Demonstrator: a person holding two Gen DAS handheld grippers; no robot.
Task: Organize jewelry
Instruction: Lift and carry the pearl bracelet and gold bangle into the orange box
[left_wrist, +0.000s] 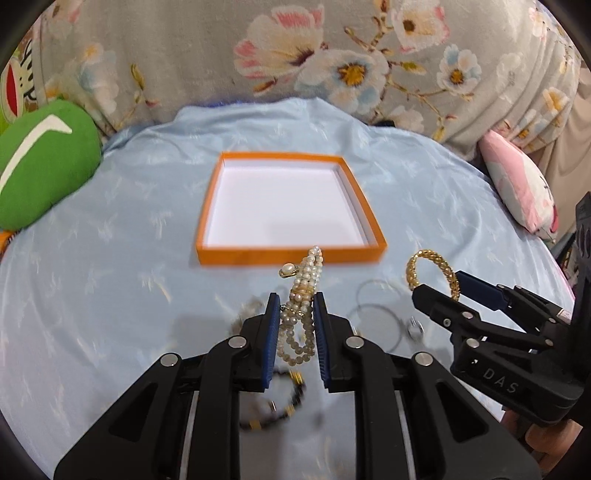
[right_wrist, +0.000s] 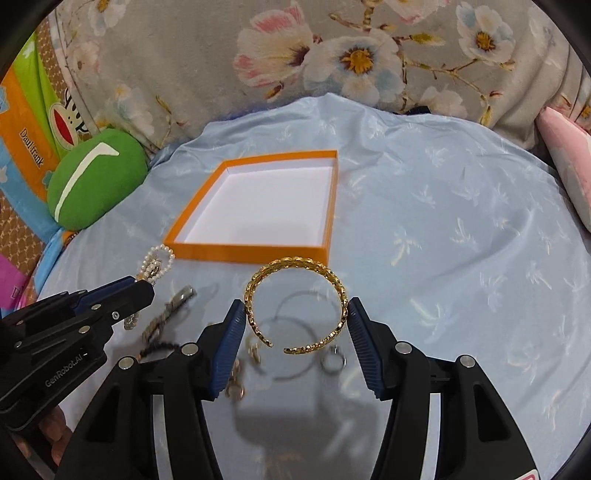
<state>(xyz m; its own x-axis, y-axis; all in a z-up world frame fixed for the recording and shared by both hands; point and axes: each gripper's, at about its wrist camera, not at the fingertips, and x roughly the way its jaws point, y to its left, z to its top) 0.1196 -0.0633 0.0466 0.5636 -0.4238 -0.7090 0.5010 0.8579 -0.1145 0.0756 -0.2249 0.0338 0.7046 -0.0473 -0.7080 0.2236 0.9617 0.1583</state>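
An orange box (left_wrist: 290, 255) (right_wrist: 255, 254) with a white inside sits on the pale blue cloth; nothing lies in it. My left gripper (left_wrist: 295, 301) is shut on a multi-strand pearl bracelet (left_wrist: 304, 291) (right_wrist: 155, 264), lifted off the cloth just short of the box's near wall. My right gripper (right_wrist: 295, 308) (left_wrist: 439, 284) is shut on an open gold chain bangle (right_wrist: 295, 306) (left_wrist: 434, 271), its pads pressing on both sides, held above the cloth to the right of the box's near corner.
More jewelry lies on the cloth below both grippers: thin silver hoops (right_wrist: 295, 336) (left_wrist: 373, 314), a small ring (right_wrist: 332, 363), a dark beaded bracelet (left_wrist: 280, 410) and a metal clip (right_wrist: 177, 302). A green cushion (left_wrist: 40, 162) sits left, a pink one (left_wrist: 517, 188) right, floral fabric behind.
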